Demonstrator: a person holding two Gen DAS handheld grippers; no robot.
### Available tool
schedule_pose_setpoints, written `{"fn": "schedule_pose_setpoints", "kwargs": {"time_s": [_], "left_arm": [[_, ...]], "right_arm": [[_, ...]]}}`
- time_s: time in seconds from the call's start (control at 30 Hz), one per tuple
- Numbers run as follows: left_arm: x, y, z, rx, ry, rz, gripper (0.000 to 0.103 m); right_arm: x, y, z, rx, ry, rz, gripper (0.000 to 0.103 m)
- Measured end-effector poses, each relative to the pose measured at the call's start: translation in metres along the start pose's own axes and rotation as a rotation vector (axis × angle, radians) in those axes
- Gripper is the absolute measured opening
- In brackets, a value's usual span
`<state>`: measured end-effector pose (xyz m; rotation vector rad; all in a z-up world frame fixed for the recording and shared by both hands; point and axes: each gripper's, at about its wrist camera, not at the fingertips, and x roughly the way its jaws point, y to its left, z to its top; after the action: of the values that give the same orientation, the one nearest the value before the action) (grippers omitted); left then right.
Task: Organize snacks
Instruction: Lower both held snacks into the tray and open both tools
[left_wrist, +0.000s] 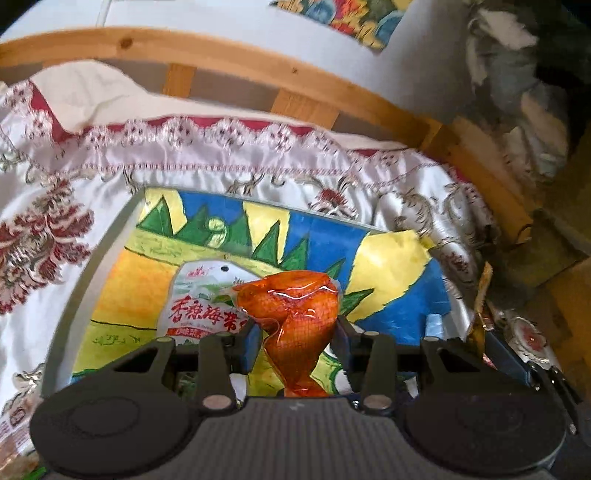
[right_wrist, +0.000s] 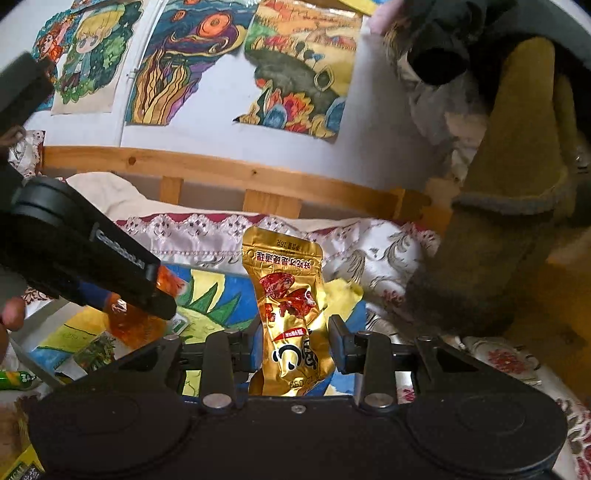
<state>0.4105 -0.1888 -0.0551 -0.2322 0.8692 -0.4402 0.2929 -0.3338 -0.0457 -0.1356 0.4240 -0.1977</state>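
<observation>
A counter draped in a white satin cloth (left_wrist: 221, 173) with maroon floral embroidery stands against a pale wall hung with children's drawings (right_wrist: 291, 62); a wooden rail (left_wrist: 258, 85) runs along its far edge; a bright painted sheet (left_wrist: 207, 251) lies on the cloth. The left tongs (left_wrist: 299, 332) grip a clear orange snack packet (left_wrist: 295, 314) above a white seaweed packet (left_wrist: 199, 299); the right tongs (right_wrist: 295, 336) grip a crinkled gold snack pouch (right_wrist: 291, 295). An olive-clad bulk (right_wrist: 509, 229) crowds the counter's right edge.

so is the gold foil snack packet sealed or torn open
Cannot tell: the gold foil snack packet looks intact along its top edge, but the right tool hides its lower end.
</observation>
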Motion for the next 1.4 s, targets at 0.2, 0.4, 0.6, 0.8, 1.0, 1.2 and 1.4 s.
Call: {"fn": "schedule_pose_setpoints", "kwargs": {"time_s": [0.2, 0.4, 0.6, 0.8, 1.0, 1.2, 1.4], "left_arm": [[0.018, 0.002, 0.002, -0.011, 0.049, 0.007, 0.045], [0.027, -0.005, 0.000, 0.022, 0.053, 0.044, 0.045], [0.028, -0.009, -0.003, 0.036, 0.051, 0.057, 0.045], [0.014, -0.012, 0.000, 0.063, 0.018, 0.078, 0.080], [-0.017, -0.009, 0.002, 0.067, -0.036, 0.090, 0.092], [-0.074, 0.003, -0.008, 0.078, -0.141, 0.129, 0.102], [-0.137, 0.013, -0.032, 0.080, -0.230, 0.188, 0.102]], "right_arm": [[0.011, -0.003, -0.004, 0.025, 0.058, 0.007, 0.037], [0.020, 0.001, -0.011, 0.024, 0.116, 0.024, 0.038], [0.026, 0.003, -0.014, 0.030, 0.160, 0.039, 0.041], [0.024, 0.007, -0.015, 0.045, 0.157, 0.054, 0.064], [0.010, 0.004, -0.006, 0.087, 0.117, 0.075, 0.082], [-0.031, -0.004, 0.011, 0.147, 0.042, 0.092, 0.098], [-0.086, 0.004, 0.021, 0.093, -0.026, 0.101, 0.102]]}}
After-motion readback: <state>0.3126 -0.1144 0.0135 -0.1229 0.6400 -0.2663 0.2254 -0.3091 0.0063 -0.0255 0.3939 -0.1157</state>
